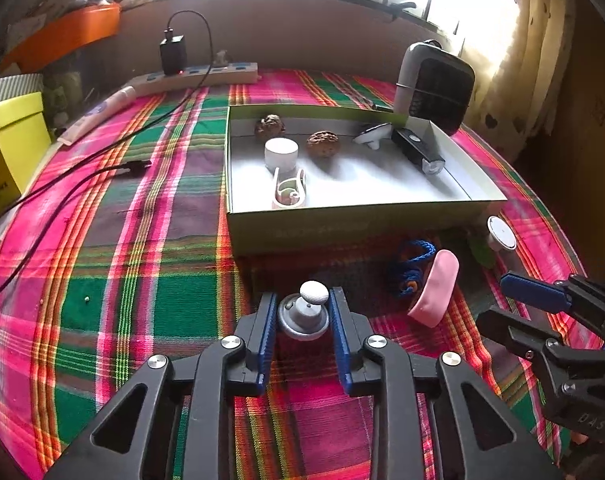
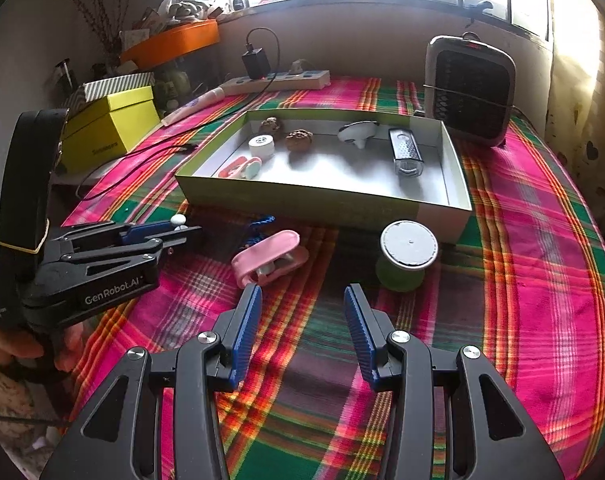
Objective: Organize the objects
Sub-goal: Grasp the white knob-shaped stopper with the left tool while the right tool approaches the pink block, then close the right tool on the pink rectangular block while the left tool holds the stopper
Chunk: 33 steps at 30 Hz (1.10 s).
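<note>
My left gripper [image 1: 303, 320] is shut on a small grey knob-shaped piece with a white ball top [image 1: 306, 312], held just above the plaid cloth; its white tip [image 2: 178, 220] also shows in the right wrist view. Beyond it lies a shallow green box [image 1: 342, 222] [image 2: 302, 200] holding a white cylinder [image 1: 281, 154], two brown lumps, a white part, a black lamp [image 1: 418, 150] and a pink-white clip [image 1: 288, 192]. My right gripper [image 2: 302, 320] is open with nothing between its fingers, near a pink case [image 2: 270, 264], a blue cord [image 1: 412, 264] and a green spool [image 2: 408, 246].
A dark fan heater [image 2: 470, 88] stands behind the box's right corner. A power strip [image 1: 206, 74] with a charger and black cable [image 1: 82, 172] runs along the back left. A yellow box [image 2: 110, 128] sits at the left edge. A curtain hangs on the right.
</note>
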{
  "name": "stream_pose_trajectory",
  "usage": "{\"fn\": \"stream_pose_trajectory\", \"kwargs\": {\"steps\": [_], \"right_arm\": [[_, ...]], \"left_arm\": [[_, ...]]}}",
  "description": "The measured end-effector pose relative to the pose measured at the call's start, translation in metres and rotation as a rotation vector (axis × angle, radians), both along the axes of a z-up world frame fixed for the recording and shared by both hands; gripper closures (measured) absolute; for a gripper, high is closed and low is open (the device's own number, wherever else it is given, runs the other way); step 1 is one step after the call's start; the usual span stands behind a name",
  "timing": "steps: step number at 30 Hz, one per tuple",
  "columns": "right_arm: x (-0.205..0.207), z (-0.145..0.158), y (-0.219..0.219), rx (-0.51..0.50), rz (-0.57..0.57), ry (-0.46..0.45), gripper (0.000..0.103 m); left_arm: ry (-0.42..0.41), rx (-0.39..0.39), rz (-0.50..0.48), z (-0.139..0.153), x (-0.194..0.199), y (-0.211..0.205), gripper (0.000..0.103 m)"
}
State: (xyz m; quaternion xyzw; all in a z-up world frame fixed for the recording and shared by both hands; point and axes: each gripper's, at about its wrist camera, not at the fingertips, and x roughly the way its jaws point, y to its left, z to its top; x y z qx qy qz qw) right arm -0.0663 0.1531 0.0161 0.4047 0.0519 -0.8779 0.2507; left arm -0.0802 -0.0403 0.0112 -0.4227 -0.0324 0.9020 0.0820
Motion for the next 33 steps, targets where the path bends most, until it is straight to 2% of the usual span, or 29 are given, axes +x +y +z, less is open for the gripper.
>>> {"fn": "stream_pose_trajectory", "kwargs": {"steps": [8,16,33], "right_arm": [[-0.001,0.002,-0.022,-0.013,0.021,-0.003,0.059],[-0.01,-0.002,-0.034,-0.035,-0.02,-0.03,0.057],[-0.014,-0.007,-0.025,0.068,-0.102,-0.028,0.055]], "left_arm": [[0.0,0.012,0.019,0.0,0.004,-0.008,0.079],[-0.002,0.035,0.03,-0.001,0.006,-0.016,0.079],[-0.002,0.042,0.031,-0.002,0.006,-0.018,0.079]]}}
